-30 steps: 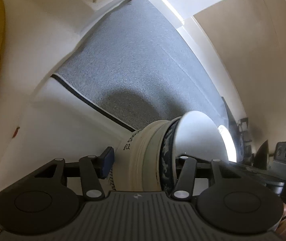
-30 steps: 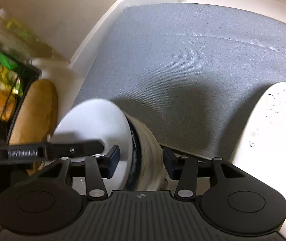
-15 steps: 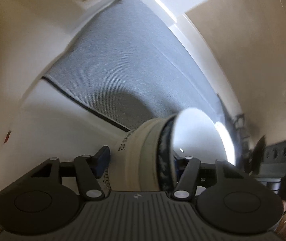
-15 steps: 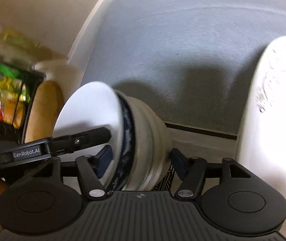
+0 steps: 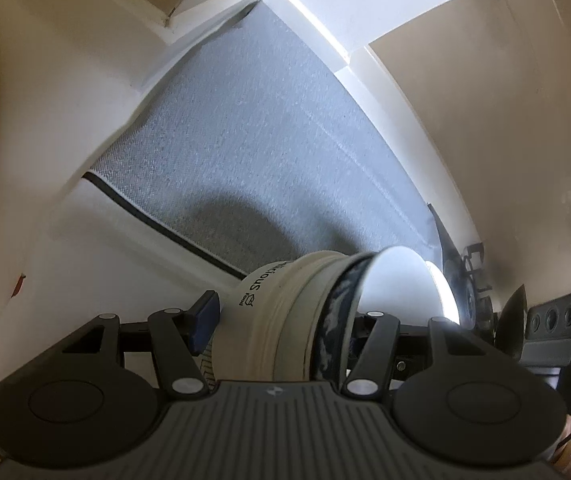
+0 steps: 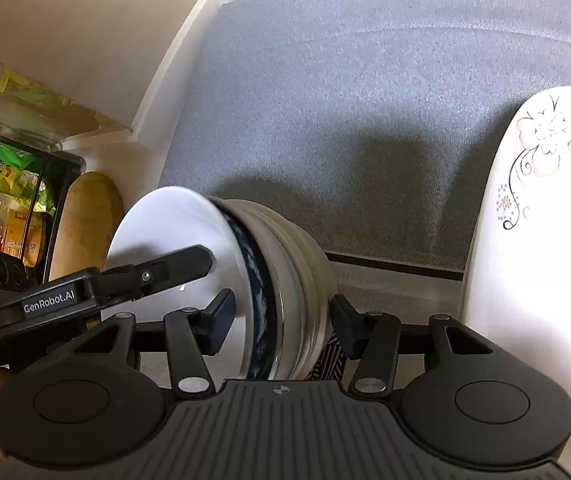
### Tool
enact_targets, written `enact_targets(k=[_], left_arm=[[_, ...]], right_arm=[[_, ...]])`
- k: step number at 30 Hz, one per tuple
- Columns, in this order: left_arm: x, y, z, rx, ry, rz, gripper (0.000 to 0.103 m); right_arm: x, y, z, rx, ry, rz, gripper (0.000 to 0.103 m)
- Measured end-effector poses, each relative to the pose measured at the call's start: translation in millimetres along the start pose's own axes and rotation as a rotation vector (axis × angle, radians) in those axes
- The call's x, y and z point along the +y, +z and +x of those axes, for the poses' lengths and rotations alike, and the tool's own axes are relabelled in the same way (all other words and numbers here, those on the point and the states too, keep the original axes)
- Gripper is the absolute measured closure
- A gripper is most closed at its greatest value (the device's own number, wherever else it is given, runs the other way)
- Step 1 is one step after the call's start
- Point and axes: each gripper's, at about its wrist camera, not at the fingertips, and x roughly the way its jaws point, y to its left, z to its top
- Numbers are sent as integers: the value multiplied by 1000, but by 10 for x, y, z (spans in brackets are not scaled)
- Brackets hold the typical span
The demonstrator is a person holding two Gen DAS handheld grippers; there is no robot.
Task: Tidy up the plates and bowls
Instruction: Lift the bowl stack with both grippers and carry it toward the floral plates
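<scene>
A stack of nested bowls (image 5: 293, 320), cream outside with a blue-patterned one and a white inside, is held on its side between both grippers above a grey mat (image 5: 253, 152). My left gripper (image 5: 285, 320) is shut on the stack's rim side. My right gripper (image 6: 281, 320) is shut on the same stack (image 6: 269, 272) from the other side. The left gripper's finger (image 6: 157, 272) reaches across the white bowl's inside in the right wrist view. The right gripper's body shows at the right edge of the left wrist view (image 5: 557, 328).
A large white plate with a flower print (image 6: 533, 240) stands at the right. A wooden board (image 6: 85, 216) leans at the left beside shelves with packets (image 6: 1, 168). White cabinet walls (image 5: 65, 92) border the mat.
Both grippers have carried the bowl stack forward and slightly up over the mat's front edge. The grip on the stack is unchanged.
</scene>
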Motion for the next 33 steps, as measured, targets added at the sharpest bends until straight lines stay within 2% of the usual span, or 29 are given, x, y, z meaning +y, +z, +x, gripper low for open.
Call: enact_targets(k=[5, 7, 8, 11, 14, 17, 21, 22, 24, 25, 28, 31, 33], left_arm=[[16, 2, -8, -7, -12, -15, 40], [-16, 26, -132, -62, -75, -6, 39], [-41, 59, -158, -69, -77, 0, 40], [-92, 63, -75, -77, -11, 35, 40], [-72, 48, -44, -68, -1, 35, 41], [0, 29, 26, 0, 49, 25, 41], [85, -52, 44, 64, 58, 7, 36], [86, -82, 37, 71, 50, 4, 29], [82, -152, 39, 88, 31, -7, 18], [62, -202, 40, 90, 28, -7, 16], [45, -291, 11, 56, 46, -21, 16], [131, -323, -33, 36, 35, -75, 23], [195, -331, -68, 30, 17, -103, 25]], right_arm=[[-30, -9, -24, -8, 1, 11, 49], [-24, -11, -54, -18, -11, 5, 55], [-28, -17, -59, -18, -4, 11, 60], [-56, -4, -40, -8, 3, 19, 62], [-52, 4, -49, -14, -3, 6, 62], [-79, 14, -58, -20, 0, 19, 63], [-119, 45, -26, -10, 14, 40, 57], [-124, 56, -2, -4, 21, 50, 55], [-173, 80, 47, 11, 37, 67, 45], [-180, 96, 80, 19, 41, 75, 42], [-165, 127, 142, 15, 59, 75, 39], [-153, 120, 121, -8, 52, 59, 41], [-157, 117, 96, -16, 44, 58, 44]])
